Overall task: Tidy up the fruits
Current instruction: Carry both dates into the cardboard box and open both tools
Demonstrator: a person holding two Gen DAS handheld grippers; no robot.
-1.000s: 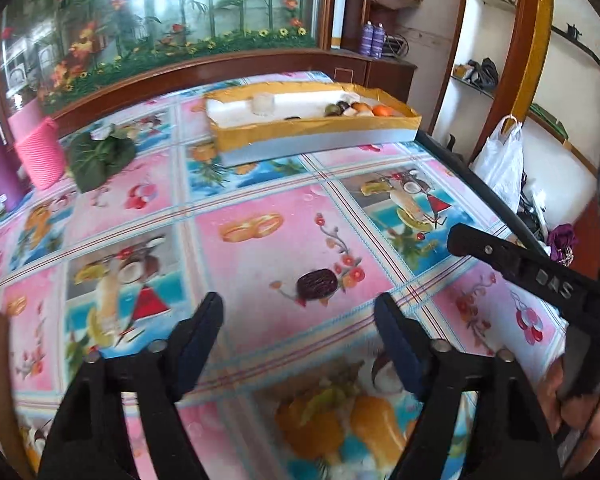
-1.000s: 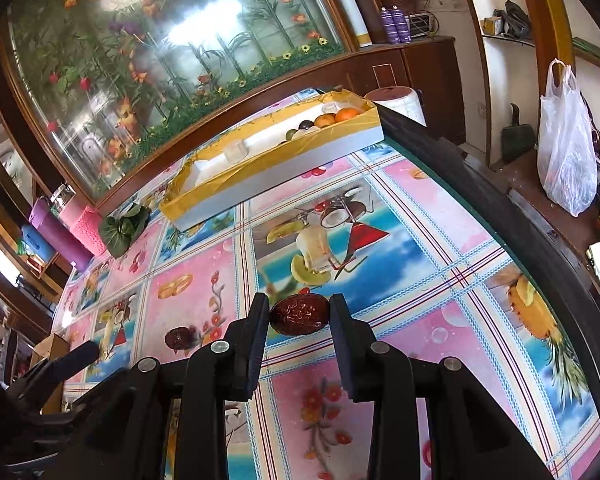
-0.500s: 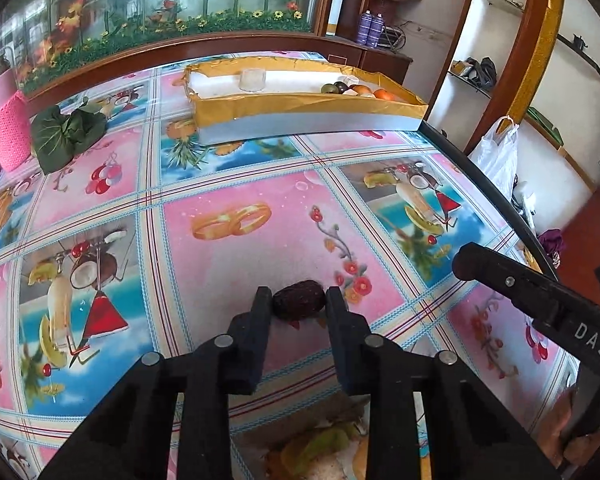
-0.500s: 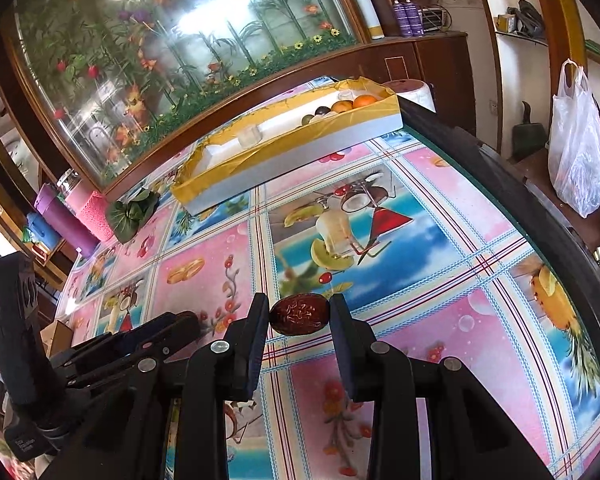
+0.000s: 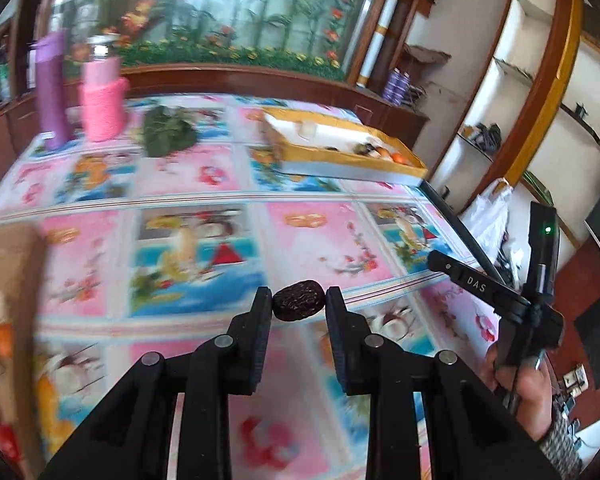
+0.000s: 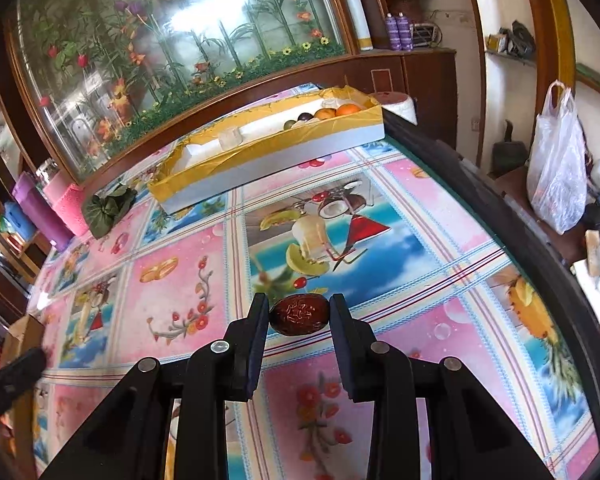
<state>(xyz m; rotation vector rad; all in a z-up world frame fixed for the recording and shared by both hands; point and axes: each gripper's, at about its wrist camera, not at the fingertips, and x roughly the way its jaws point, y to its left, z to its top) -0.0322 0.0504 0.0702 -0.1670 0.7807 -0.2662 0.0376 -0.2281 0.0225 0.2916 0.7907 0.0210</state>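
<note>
My left gripper [image 5: 298, 304] is shut on a dark wrinkled date [image 5: 298, 303] and holds it above the fruit-print tablecloth. My right gripper [image 6: 299, 314] is shut on a reddish-brown date [image 6: 299, 315], also lifted above the cloth. A long yellow-rimmed white tray [image 6: 260, 152] lies at the far side of the table with oranges and several other fruits at its right end [image 6: 332, 112]; it also shows in the left wrist view [image 5: 340, 156]. The right gripper's body [image 5: 496, 292] shows at the right of the left wrist view.
A pink cup [image 5: 100, 108], a purple bottle [image 5: 52, 92] and a green leafy bundle [image 5: 168, 132] stand at the far left. A cardboard box [image 5: 4, 300] sits at the near left. The table's dark edge [image 6: 500, 208] runs along the right, with a plastic bag [image 6: 556, 168] beyond.
The left gripper closed on the dark date, lifted it and swung left, with motion blur. The right gripper keeps its date and has shifted slightly.
</note>
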